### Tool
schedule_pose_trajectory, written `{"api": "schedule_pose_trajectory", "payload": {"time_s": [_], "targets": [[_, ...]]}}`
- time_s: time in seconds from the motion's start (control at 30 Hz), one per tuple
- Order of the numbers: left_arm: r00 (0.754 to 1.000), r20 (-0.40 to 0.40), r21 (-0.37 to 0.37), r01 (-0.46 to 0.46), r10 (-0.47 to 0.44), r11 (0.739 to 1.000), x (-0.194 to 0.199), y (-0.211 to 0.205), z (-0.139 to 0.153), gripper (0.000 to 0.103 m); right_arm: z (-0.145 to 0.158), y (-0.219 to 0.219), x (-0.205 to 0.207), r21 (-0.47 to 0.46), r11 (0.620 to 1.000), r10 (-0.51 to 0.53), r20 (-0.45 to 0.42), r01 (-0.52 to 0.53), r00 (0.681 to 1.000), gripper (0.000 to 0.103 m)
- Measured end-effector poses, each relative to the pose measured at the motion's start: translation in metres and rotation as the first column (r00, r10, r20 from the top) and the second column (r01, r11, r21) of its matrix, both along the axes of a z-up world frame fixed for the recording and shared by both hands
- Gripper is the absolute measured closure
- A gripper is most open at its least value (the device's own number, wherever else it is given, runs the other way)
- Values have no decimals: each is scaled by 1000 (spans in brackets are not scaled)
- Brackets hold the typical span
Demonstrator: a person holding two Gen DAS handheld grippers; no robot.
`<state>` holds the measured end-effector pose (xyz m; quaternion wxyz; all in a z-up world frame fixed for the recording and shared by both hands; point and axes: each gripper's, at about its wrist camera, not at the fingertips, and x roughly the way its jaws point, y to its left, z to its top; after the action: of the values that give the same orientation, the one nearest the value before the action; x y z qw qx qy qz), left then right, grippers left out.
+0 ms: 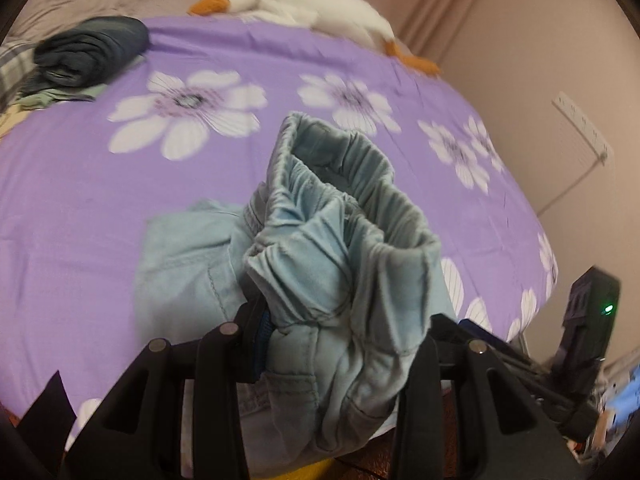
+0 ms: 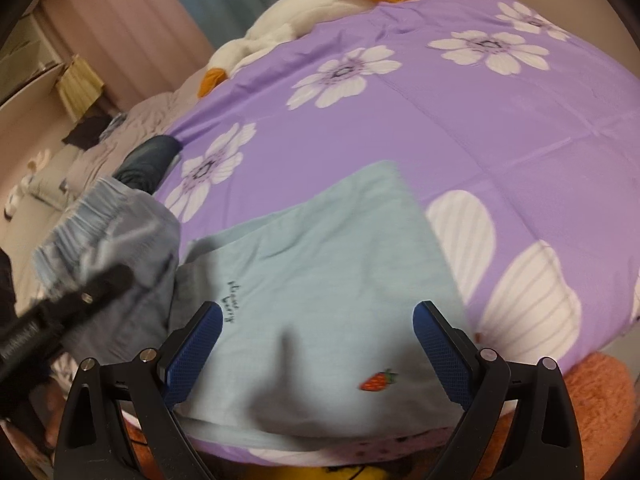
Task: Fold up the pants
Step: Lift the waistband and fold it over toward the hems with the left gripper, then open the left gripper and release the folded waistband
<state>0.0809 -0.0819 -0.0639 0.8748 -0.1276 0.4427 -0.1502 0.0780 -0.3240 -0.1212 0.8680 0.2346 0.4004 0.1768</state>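
Left gripper (image 1: 344, 344) pinching the pants (image 1: 340, 248) by the bunched waistband above the bed (image 1: 80, 200), legs lying flat ahead beneath the right gripper (image 2: 318, 344), jaws spread.

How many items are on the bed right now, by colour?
Light blue: 1, the pants, waistband clamped in the left gripper
Dark: 1, a folded garment
White: 1, a plush goose
Total: 3, all on the purple bedspread. The right gripper is open over the pants, holding nothing.
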Motion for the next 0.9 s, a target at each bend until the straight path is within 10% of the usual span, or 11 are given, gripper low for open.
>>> {"api": "schedule_pose_trajectory", "payload": {"time_s": [0.3, 0.5, 0.9], "targets": [[997, -52, 14, 51, -50, 999, 4, -18, -23, 51, -9, -14, 0, 0, 999, -36, -28, 36, 999, 7], [997, -44, -186, 57, -67, 981, -1, -4, -4, 19, -8, -22, -2, 25, 998, -54, -24, 54, 998, 7], [997, 81, -141, 1, 10, 990, -30, 33, 42, 3, -1, -32, -7, -4, 995, -99, -13, 99, 995, 7]]}}
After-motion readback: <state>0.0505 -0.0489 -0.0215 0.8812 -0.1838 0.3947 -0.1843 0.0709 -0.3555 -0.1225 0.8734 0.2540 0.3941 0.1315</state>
